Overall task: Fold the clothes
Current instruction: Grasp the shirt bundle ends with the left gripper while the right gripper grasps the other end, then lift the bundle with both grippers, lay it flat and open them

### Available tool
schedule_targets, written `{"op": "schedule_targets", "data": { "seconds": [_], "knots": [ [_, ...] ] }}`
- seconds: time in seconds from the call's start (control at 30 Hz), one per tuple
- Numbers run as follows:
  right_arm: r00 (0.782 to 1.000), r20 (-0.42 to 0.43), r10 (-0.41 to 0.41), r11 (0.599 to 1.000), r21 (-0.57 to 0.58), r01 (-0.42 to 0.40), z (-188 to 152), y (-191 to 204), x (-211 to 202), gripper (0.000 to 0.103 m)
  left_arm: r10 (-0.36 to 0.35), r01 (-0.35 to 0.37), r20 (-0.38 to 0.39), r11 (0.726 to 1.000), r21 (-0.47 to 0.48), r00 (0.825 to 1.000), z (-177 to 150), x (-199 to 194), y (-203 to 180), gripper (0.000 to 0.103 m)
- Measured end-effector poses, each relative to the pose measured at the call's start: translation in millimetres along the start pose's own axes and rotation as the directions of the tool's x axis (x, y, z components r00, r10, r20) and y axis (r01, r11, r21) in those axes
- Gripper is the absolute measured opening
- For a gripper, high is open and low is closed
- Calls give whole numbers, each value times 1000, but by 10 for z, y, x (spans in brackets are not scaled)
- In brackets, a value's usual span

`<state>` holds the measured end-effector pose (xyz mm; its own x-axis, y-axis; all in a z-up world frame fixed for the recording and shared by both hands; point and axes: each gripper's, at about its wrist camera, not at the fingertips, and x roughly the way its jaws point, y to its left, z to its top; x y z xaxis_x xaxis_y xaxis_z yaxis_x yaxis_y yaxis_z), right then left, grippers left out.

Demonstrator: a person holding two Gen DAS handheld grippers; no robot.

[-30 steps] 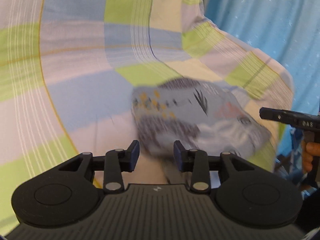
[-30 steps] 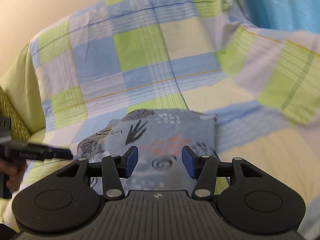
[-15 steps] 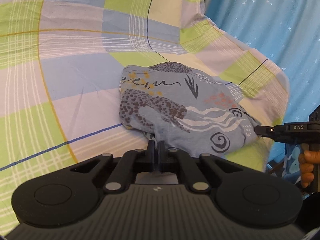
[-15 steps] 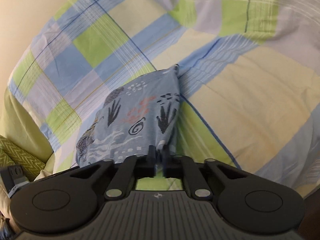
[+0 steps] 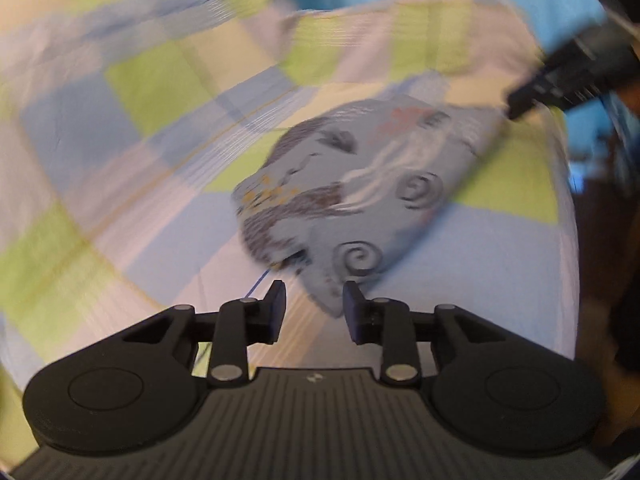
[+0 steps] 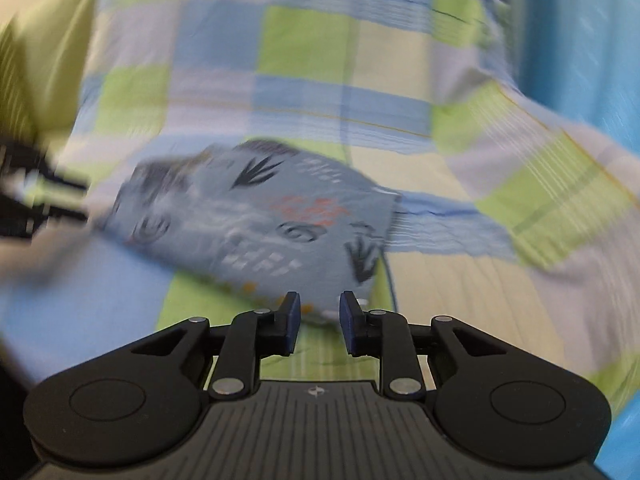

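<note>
In the left wrist view, the left gripper [image 5: 313,306] sits low in the frame with its fingers spread apart and nothing between them; its right fingertip [image 5: 352,300] lies just at the near corner of the folded garment [image 5: 360,196], though blur hides whether they touch. The garment, a pale blue printed piece with spirals and spotted patches, lies flat on the checked bedsheet [image 5: 140,120] of green, blue and cream squares. Its long axis runs diagonally here, from the near corner by the gripper up and away to the right, where the far end points toward the dark body of the right gripper [image 5: 560,80] (smeared by motion).

In the right wrist view, the same garment [image 6: 256,216] stretches across the frame, its long axis roughly left to right and sloping down toward the near right corner. The left gripper [image 6: 36,200] shows as a dark blur at its left end. The right gripper [image 6: 319,308] has its fingers parted moderately, empty, with the garment's near edge just beyond the tips. A blue curtain [image 6: 580,40] hangs at the far right.
</note>
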<state>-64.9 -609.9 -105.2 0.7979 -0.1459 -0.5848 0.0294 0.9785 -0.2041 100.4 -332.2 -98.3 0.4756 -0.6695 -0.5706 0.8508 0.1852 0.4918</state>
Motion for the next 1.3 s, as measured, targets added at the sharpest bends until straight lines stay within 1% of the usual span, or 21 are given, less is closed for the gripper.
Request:
{"op": "schedule_targets", "data": {
  "seconds": [0.03, 0.07, 0.1, 0.13, 0.2, 0.23, 0.27, 0.3, 0.37, 0.4, 0.43, 0.53, 0.6, 0.7, 0.8, 0.9, 0.97, 1.07, 1.13, 1.2, 1.3],
  "knots": [
    [1000, -5, -24, 996, -88, 24, -12, 116, 18, 26, 12, -13, 7, 996, 88, 1000, 29, 26, -122, 28],
    [999, -4, -50, 984, -173, 49, -27, 226, 35, 27, 24, -26, 13, 985, 168, 1000, 44, 71, -233, 28],
    [997, 5, -78, 964, -254, 77, -49, 326, 51, 30, 36, -40, 20, 969, 245, 999, 54, 123, -338, 31],
    [994, 20, -106, 937, -333, 107, -75, 426, 70, 37, 53, -62, 35, 946, 319, 998, 59, 178, -445, 29],
    [989, 57, -139, 868, -474, 149, -141, 621, 144, 46, 93, -121, 84, 888, 444, 992, 58, 282, -607, 32],
    [986, 76, -149, 827, -537, 166, -175, 718, 188, 47, 106, -143, 101, 861, 488, 989, 57, 328, -660, 32],
    [984, 89, -152, 787, -591, 175, -202, 806, 244, 47, 115, -157, 112, 842, 516, 987, 58, 375, -693, 32],
    [984, 95, -148, 759, -628, 175, -217, 872, 313, 45, 118, -158, 110, 841, 518, 987, 65, 413, -687, 31],
    [982, 118, -147, 719, -669, 188, -222, 936, 434, 39, 117, -146, 90, 857, 494, 989, 86, 475, -635, 24],
    [981, 124, -152, 705, -682, 196, -217, 943, 488, 30, 117, -141, 80, 865, 481, 990, 96, 507, -609, 14],
    [979, 113, -169, 705, -680, 200, -204, 906, 521, 20, 118, -137, 72, 873, 467, 990, 94, 522, -577, 10],
    [973, 62, -223, 749, -627, 212, -174, 687, 535, 17, 108, -125, 63, 885, 449, 992, 24, 494, -520, 8],
    [973, 30, -229, 779, -593, 202, -191, 574, 530, 14, 104, -126, 72, 886, 446, 992, -28, 468, -525, 7],
    [973, 21, -232, 771, -606, 197, -247, 596, 538, 13, 100, -118, 65, 898, 423, 993, -2, 455, -518, 6],
    [976, 7, -220, 787, -589, 181, -216, 572, 486, 12, 77, -94, 56, 904, 417, 995, 31, 376, -498, 6],
    [978, -12, -210, 805, -570, 165, -189, 591, 363, 12, 25, -37, 34, 917, 397, 999, 12, 221, -469, 6],
    [979, -35, -199, 812, -566, 145, -217, 628, 332, 12, -1, -7, 20, 929, 369, 1000, -40, 154, -452, 6],
    [978, -50, -202, 810, -571, 138, -252, 656, 296, 12, -7, 6, 2, 941, 338, 1000, -136, 79, -421, 5],
    [971, -67, -228, 807, -571, 151, -290, 631, 282, 12, -13, 16, -12, 955, 298, 1000, -174, 16, -338, 6],
    [963, -84, -256, 819, -549, 170, -325, 567, 266, 12, -4, 9, -19, 968, 252, 1000, -202, -56, -222, 6],
    [940, -105, -324, 836, -498, 232, -358, 407, 264, 16, 20, -19, -5, 989, 149, 1000, -130, -87, -34, 6]
  ]
}}
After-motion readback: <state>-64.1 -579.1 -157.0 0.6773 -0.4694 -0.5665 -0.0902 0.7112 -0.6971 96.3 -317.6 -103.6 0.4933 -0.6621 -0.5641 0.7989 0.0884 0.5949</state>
